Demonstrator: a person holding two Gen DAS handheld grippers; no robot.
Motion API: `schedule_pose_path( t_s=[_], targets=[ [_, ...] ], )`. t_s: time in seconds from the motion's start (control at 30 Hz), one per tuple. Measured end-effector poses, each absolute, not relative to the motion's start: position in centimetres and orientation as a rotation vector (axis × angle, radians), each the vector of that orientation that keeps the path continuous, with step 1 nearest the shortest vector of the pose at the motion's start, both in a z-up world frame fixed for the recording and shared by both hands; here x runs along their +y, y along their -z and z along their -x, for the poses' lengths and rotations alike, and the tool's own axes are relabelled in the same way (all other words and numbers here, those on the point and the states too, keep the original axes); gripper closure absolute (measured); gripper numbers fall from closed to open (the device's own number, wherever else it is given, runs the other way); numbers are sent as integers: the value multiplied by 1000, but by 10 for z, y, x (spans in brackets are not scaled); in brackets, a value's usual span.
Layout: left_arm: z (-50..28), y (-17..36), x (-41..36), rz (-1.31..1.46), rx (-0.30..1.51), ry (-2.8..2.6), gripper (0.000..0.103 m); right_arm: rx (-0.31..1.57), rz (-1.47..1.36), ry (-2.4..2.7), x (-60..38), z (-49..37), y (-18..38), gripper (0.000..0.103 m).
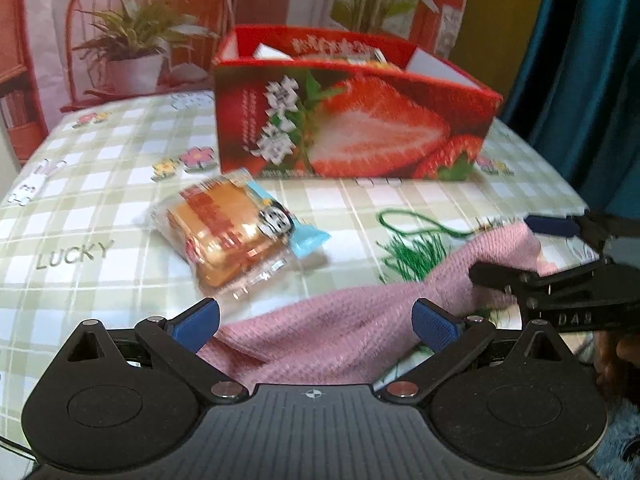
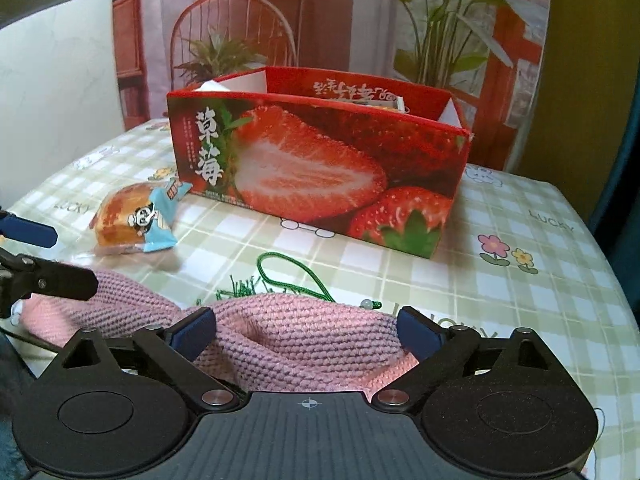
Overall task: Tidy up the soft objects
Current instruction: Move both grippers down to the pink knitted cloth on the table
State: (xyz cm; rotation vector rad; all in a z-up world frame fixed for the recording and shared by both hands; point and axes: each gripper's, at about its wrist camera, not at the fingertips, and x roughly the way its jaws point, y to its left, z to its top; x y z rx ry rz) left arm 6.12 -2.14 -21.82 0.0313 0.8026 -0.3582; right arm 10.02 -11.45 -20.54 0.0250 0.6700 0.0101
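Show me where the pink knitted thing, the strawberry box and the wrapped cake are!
pink knitted thing [image 2: 296, 344], right wrist view, on its folded middle.
strawberry box [image 2: 320, 168], right wrist view, on its front wall.
wrapped cake [image 1: 224, 232], left wrist view, on the orange middle.

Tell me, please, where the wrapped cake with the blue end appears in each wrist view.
Left wrist view: the wrapped cake lies left of centre, in front of the strawberry box, near its left corner.
Right wrist view: the wrapped cake lies at the left, beside the box's left corner.
Shared landmark: the strawberry box.
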Motion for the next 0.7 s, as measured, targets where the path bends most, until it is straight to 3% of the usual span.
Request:
schedule_pose_path(
  t_s=[0.7],
  targets=[
    [-81,251,-11,9,945,311,3,694,-77,35,-130,-107,221,9]
  ],
)
